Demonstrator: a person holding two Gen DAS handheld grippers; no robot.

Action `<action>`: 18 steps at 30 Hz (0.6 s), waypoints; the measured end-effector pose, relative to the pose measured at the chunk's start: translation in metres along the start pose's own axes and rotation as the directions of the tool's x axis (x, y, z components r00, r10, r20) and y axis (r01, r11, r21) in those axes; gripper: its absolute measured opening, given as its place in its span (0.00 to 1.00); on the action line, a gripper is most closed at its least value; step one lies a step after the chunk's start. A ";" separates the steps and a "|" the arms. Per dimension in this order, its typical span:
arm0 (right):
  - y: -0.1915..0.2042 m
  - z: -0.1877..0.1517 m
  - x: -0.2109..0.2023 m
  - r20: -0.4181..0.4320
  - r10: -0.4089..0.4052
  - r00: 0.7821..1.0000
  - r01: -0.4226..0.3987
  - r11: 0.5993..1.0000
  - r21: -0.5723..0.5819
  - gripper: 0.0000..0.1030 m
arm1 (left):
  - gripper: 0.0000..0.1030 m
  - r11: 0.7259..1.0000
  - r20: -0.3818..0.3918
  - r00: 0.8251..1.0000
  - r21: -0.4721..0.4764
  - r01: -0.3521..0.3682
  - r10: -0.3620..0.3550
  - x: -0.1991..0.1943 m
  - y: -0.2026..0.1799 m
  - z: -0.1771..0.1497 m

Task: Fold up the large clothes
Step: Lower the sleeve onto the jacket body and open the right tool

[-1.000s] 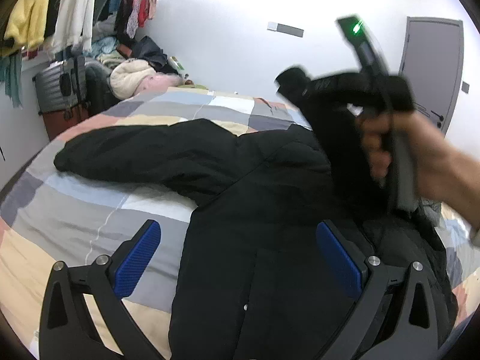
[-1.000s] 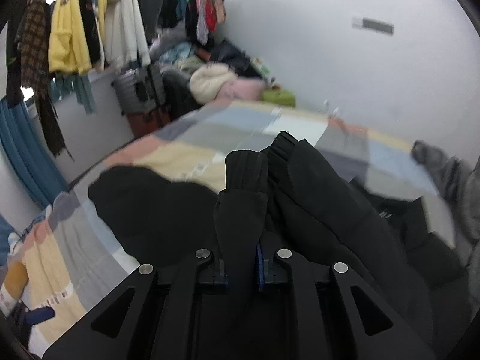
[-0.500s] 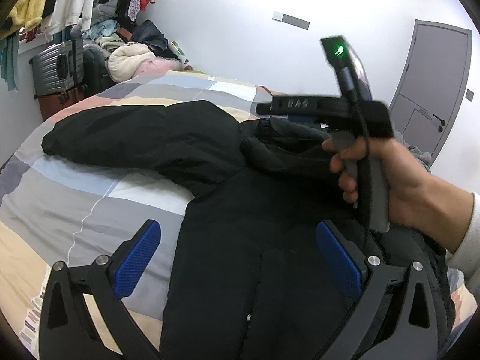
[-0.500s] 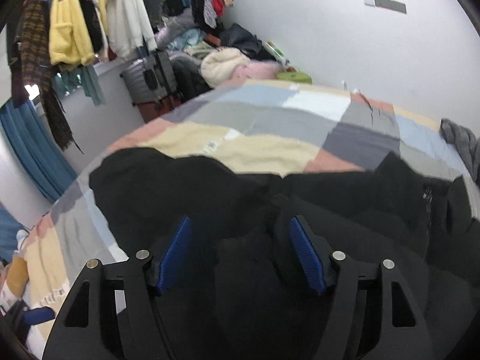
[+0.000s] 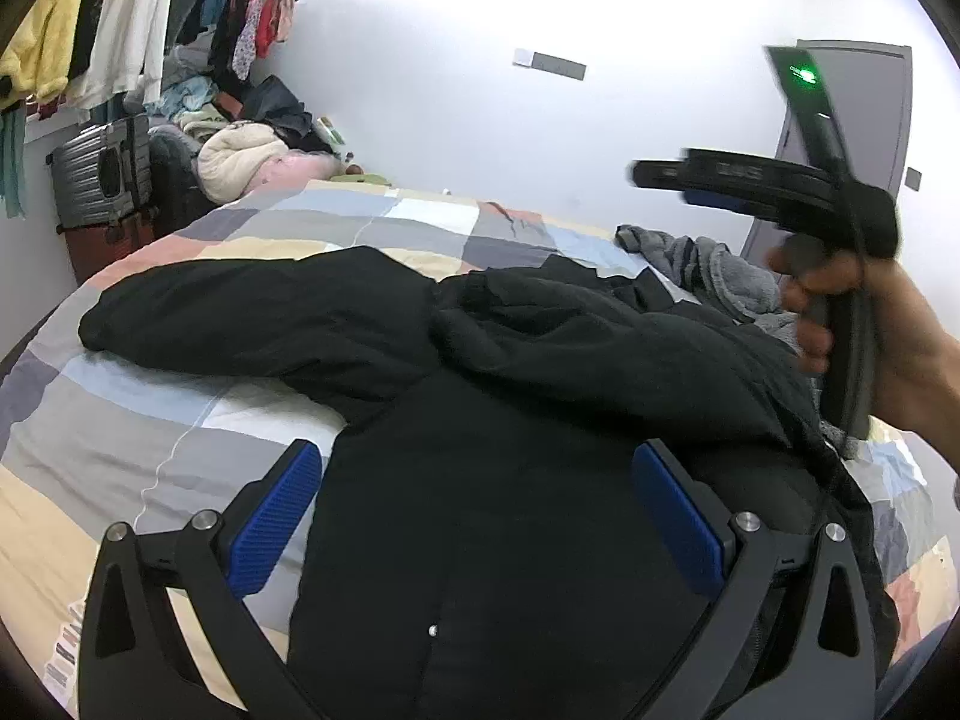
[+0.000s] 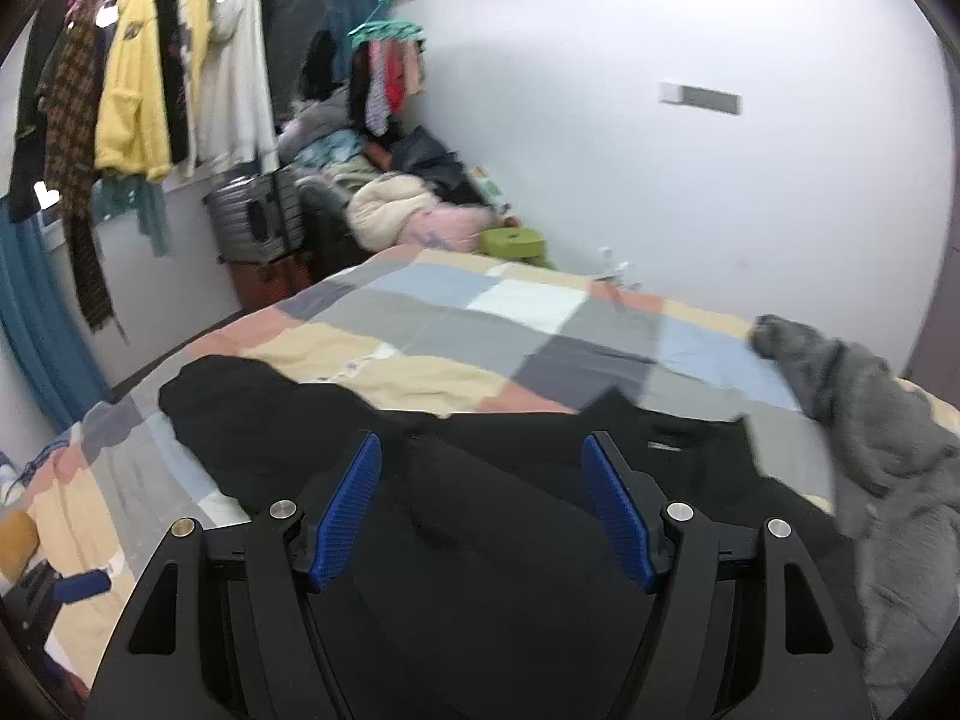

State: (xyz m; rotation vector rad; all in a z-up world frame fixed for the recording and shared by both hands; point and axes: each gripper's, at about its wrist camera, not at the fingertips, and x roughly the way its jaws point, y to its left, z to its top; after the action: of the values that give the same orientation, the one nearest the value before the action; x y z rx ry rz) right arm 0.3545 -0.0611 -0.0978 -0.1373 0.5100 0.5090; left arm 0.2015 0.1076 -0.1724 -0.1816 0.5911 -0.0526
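A large black padded jacket (image 5: pixel 510 480) lies spread on the patchwork bed (image 5: pixel 180 408). One sleeve (image 5: pixel 258 312) stretches to the left, and the other sleeve (image 5: pixel 588 336) lies folded across the chest. My left gripper (image 5: pixel 474 510) hovers open above the jacket's body with nothing between its blue pads. My right gripper (image 6: pixel 486 510) is open too and holds nothing; the jacket (image 6: pixel 480 540) lies below it. In the left wrist view a hand carries the right gripper (image 5: pixel 660 177) raised at the right, above the jacket.
A grey fleece garment (image 6: pixel 870 432) lies on the bed's right side. Clothes hang on a rail (image 6: pixel 150 90) at the left above a grey suitcase (image 6: pixel 258 216) and a heap of laundry (image 6: pixel 396 204). A grey door (image 5: pixel 840 138) stands at the right.
My right gripper, earlier shut on the jacket's sleeve, opened and dropped it across the chest, then lifted up and back. The left gripper stayed open and has barely moved over the jacket.
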 end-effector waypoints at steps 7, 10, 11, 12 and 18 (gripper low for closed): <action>-0.039 -0.036 -0.053 0.010 -0.107 0.994 0.107 0.994 0.013 0.67 | 1.00 0.999 0.000 0.999 -0.003 0.034 -0.034 -0.003 -0.018 -0.002; -0.059 -0.059 -0.069 -0.003 -0.129 0.992 0.129 0.990 0.050 0.67 | 1.00 0.999 -0.003 0.999 -0.021 0.049 -0.049 -0.002 -0.023 -0.002; -0.065 -0.065 -0.073 -0.007 -0.135 0.991 0.135 0.989 0.063 0.67 | 1.00 0.999 -0.001 0.999 -0.021 0.048 -0.048 -0.003 -0.025 -0.002; -0.073 -0.074 -0.077 -0.008 -0.139 0.990 0.140 0.987 0.084 0.67 | 1.00 0.999 0.001 0.999 -0.019 0.045 -0.045 -0.003 -0.027 -0.002; -0.106 -0.121 -0.087 -0.048 -0.197 0.979 0.202 0.973 0.116 0.67 | 1.00 0.999 0.021 0.999 0.039 0.031 -0.032 -0.007 -0.043 -0.003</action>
State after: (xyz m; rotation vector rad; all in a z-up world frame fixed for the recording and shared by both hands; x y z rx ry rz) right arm 0.2896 -0.2202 -0.1594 -0.0810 0.5541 0.2785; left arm 0.1945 0.0652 -0.1628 -0.1541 0.5649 -0.0927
